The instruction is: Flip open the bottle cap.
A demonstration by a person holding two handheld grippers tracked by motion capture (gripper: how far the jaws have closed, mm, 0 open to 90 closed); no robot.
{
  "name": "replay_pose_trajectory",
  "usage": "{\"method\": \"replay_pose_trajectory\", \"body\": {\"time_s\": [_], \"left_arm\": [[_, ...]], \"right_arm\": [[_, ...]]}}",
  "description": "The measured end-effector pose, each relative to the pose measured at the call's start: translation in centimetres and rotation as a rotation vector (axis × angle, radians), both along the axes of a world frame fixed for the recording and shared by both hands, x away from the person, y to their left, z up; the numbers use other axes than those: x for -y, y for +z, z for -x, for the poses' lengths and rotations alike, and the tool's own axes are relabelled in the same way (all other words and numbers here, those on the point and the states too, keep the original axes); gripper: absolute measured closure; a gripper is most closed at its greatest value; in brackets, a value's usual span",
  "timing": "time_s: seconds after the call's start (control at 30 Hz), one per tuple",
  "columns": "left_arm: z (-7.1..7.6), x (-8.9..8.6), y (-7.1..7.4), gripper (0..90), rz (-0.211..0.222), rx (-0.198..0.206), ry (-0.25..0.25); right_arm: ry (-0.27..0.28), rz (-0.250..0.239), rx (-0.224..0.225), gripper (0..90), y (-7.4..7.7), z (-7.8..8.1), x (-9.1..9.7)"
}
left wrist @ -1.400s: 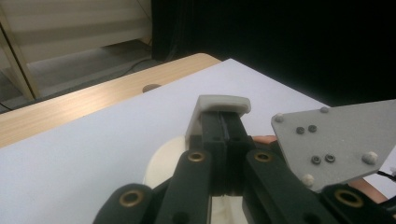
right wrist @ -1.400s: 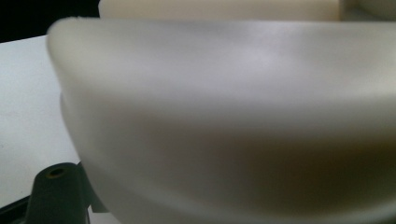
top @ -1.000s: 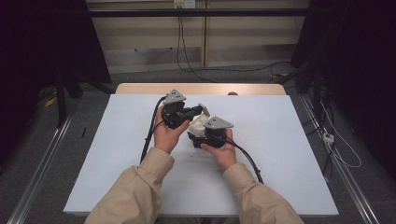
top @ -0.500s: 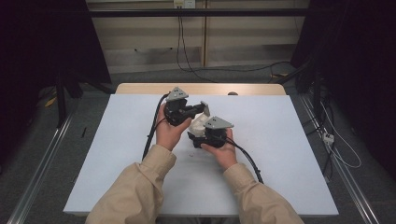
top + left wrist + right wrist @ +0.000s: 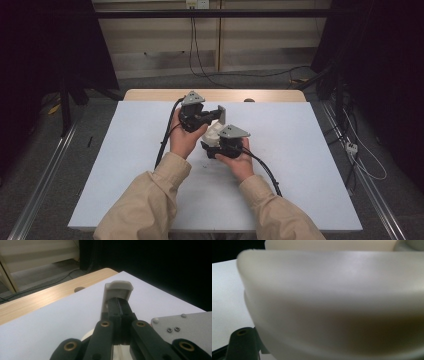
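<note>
Over the middle of the white table (image 5: 300, 165), two hands hold the grippers close together. My left gripper (image 5: 120, 308) has its black jaws pressed together on the thin wall of a white plastic tab piece (image 5: 117, 288), which stands upright past the tips. From above, the left gripper (image 5: 212, 116) points right at that tab piece (image 5: 220, 114). My right gripper (image 5: 214, 141) sits just below and to the right, its grey plate on top, shut on a white rounded shell (image 5: 212, 132). That rounded shell (image 5: 332, 302) looms right up against the right gripper's camera and hides the jaws.
A bare wooden strip (image 5: 270, 95) with a round hole (image 5: 79, 289) runs along the table's far edge. Cables (image 5: 165, 140) trail from both grippers toward the person. Dark curtains and floor cables surround the table.
The left hand has edged slightly to the right with the tab piece. The right hand has stayed put.
</note>
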State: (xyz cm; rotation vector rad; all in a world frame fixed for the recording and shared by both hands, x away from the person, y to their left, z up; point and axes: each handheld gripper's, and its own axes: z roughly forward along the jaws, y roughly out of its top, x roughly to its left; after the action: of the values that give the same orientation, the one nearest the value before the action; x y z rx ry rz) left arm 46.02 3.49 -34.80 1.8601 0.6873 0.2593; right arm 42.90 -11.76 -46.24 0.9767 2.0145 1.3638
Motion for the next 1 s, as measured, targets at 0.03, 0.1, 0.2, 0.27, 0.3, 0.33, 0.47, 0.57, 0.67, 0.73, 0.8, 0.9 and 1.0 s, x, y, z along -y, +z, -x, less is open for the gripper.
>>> {"method": "replay_pose_trajectory", "body": {"time_s": [0.03, 0.1, 0.2, 0.27, 0.3, 0.33, 0.47, 0.57, 0.67, 0.73, 0.8, 0.9, 1.0], "left_arm": [[0.0, 0.0, 0.0, 90.0, 0.002, 0.0, 0.0], [-0.1, 0.1, 0.0, 90.0, 0.004, -0.001, 0.002], [-0.2, 0.1, 0.0, 90.0, 0.004, -0.003, 0.0], [-0.3, 0.2, 0.0, 90.0, 0.004, -0.004, -0.001], [-0.4, 0.2, 0.0, 90.0, 0.003, -0.004, -0.003], [-0.4, 0.3, 0.0, 90.0, -0.001, -0.003, -0.004], [-0.5, 0.4, 0.1, 90.0, -0.004, -0.007, -0.005], [-0.6, 0.6, 0.1, 90.0, -0.007, -0.006, -0.006], [-0.8, 0.7, 0.2, 90.0, -0.011, -0.006, -0.006], [-0.8, 0.8, 0.2, 90.0, -0.013, -0.005, -0.008], [-0.9, 0.9, 0.1, 90.0, -0.014, -0.004, -0.009], [-1.1, 1.0, 0.1, 90.0, -0.007, -0.007, -0.017], [-1.2, 1.1, 0.1, 90.0, -0.009, -0.01, -0.017]], "right_arm": [[0.0, 0.0, 0.0, 18.6, 0.0, 0.0, 0.0], [0.0, 0.0, 0.0, 18.6, 0.0, 0.0, 0.0], [0.0, 0.0, 0.0, 18.6, 0.0, 0.0, 0.0], [0.0, 0.0, 0.0, 18.6, 0.0, 0.0, 0.0], [0.0, 0.0, -0.001, 18.6, 0.0, 0.0, 0.0], [0.0, -0.001, -0.001, 18.5, 0.0, 0.0, 0.0], [0.0, -0.002, -0.002, 18.6, 0.0, 0.0, 0.0], [0.001, -0.002, -0.001, 18.6, 0.0, 0.0, 0.0], [0.001, -0.002, -0.002, 18.6, 0.0, 0.0, 0.0], [0.001, -0.002, -0.002, 18.6, 0.0, 0.0, 0.0], [0.0, -0.002, -0.003, 18.6, 0.0, 0.0, 0.0], [0.001, -0.003, -0.003, 18.6, 0.0, 0.0, 0.0], [0.002, -0.004, -0.003, 18.6, 0.0, 0.0, 0.0]]}}
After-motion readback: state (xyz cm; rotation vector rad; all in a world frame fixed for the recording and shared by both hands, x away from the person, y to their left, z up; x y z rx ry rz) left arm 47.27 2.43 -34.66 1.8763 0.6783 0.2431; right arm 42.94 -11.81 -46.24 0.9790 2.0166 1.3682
